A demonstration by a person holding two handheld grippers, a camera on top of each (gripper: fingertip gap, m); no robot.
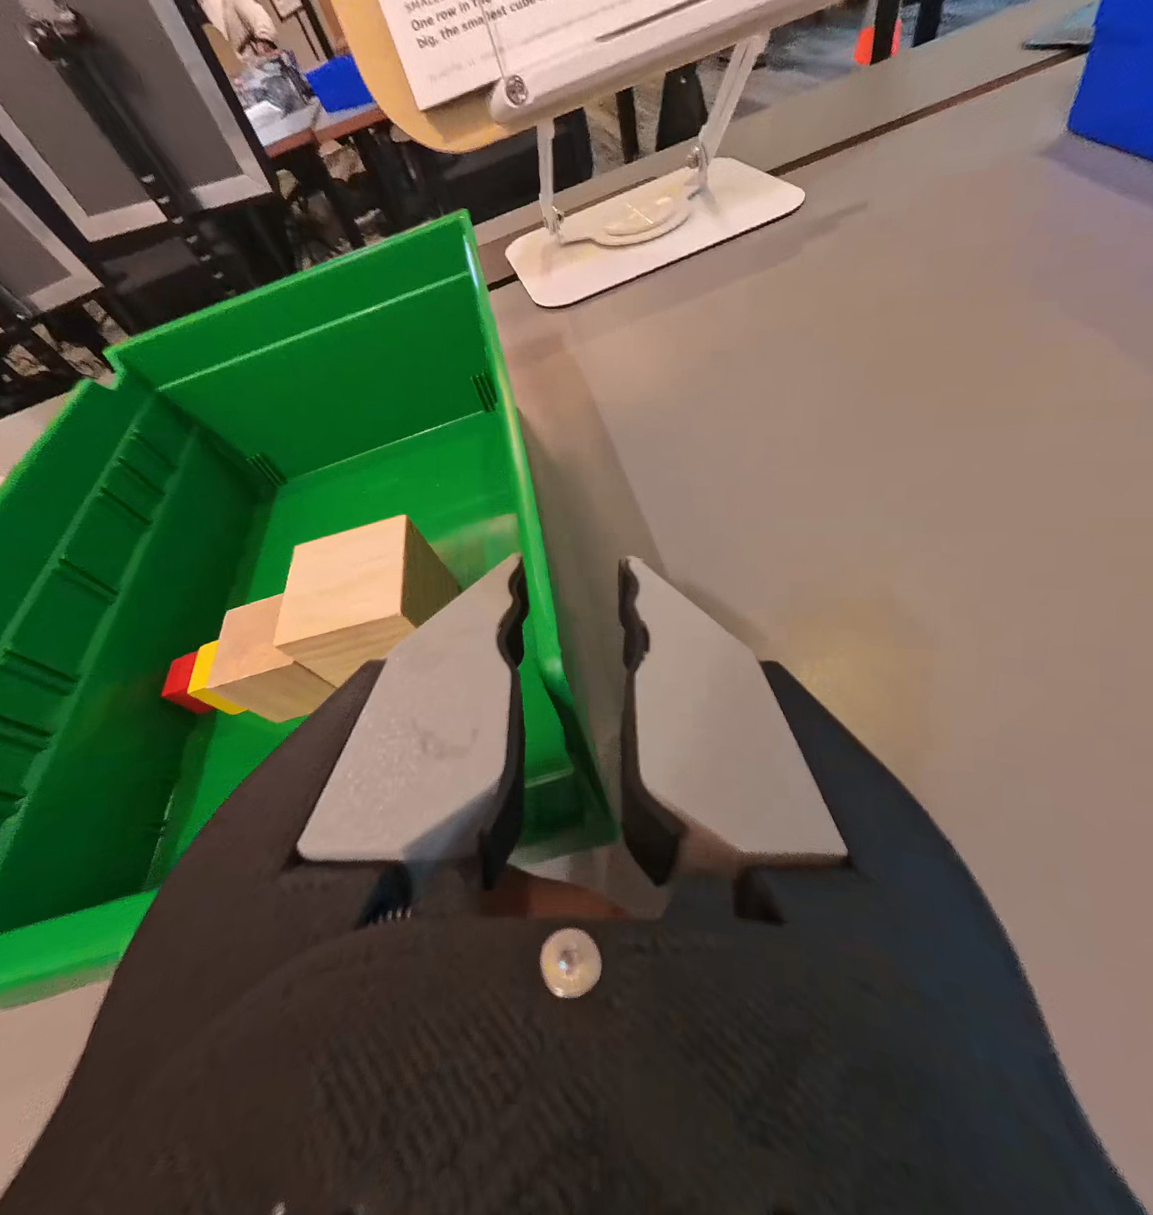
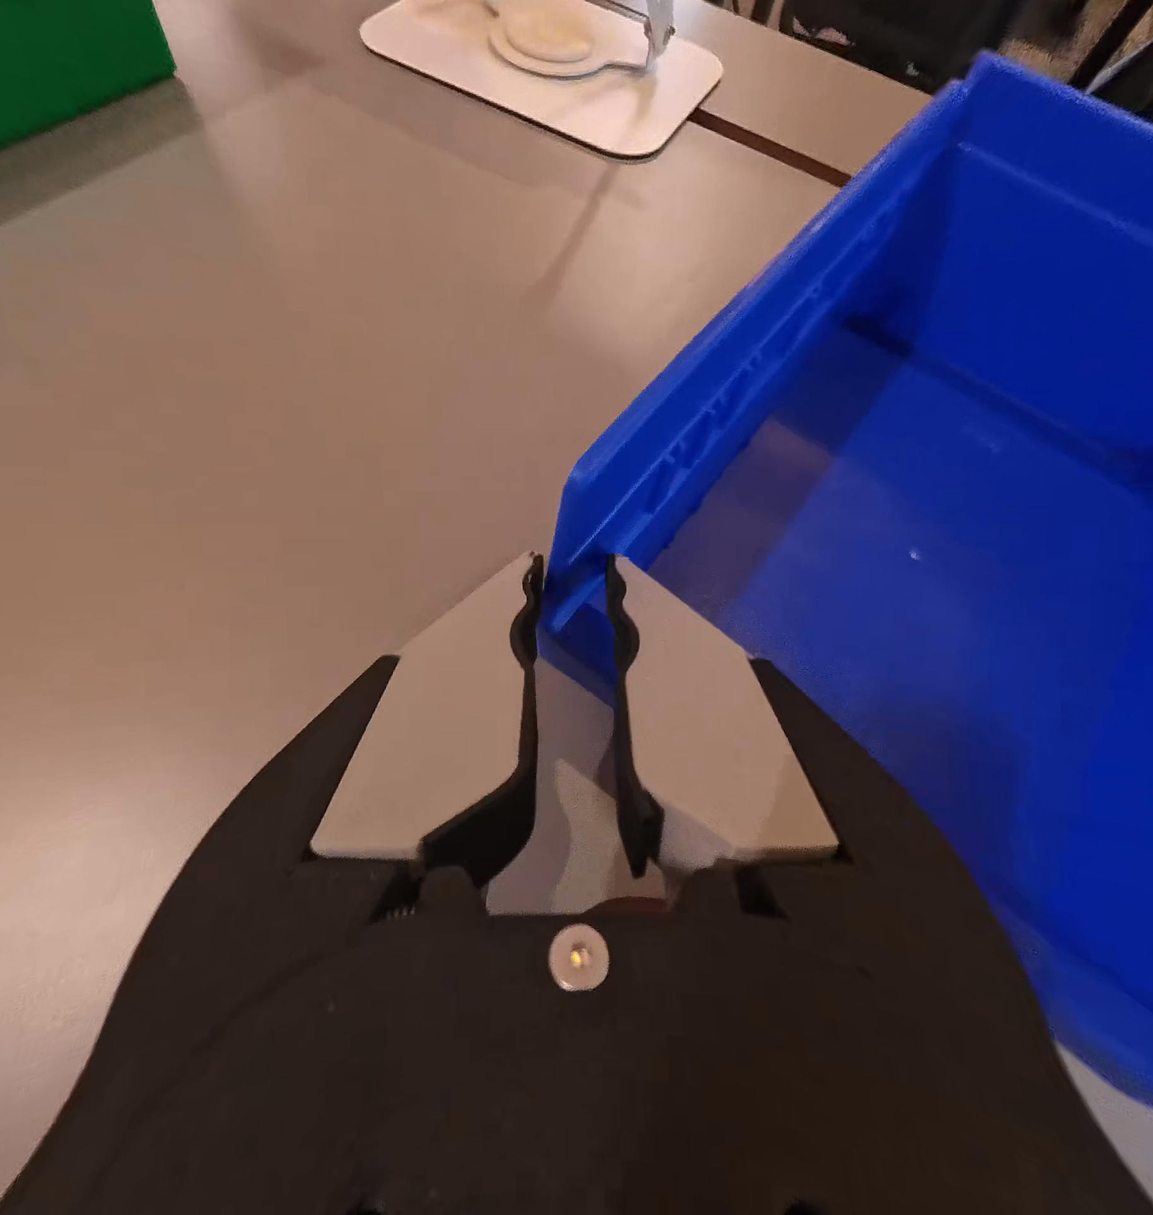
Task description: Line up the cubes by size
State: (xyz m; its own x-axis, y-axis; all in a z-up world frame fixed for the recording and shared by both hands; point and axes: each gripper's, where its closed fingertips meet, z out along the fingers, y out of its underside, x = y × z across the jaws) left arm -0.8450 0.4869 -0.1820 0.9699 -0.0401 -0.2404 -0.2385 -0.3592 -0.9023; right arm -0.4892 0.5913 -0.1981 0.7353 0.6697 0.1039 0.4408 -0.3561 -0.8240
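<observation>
While both grippers gape narrowly, empty, the cubes [image 1: 311, 631] line up diagonally inside the green bin [image 1: 337, 388].

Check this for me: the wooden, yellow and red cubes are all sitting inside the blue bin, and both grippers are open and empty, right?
Not quite. The cubes sit in the green bin, as the left wrist view shows; the visible part of the blue bin holds nothing. The rest stands: the left gripper and right gripper are open and empty.
</observation>
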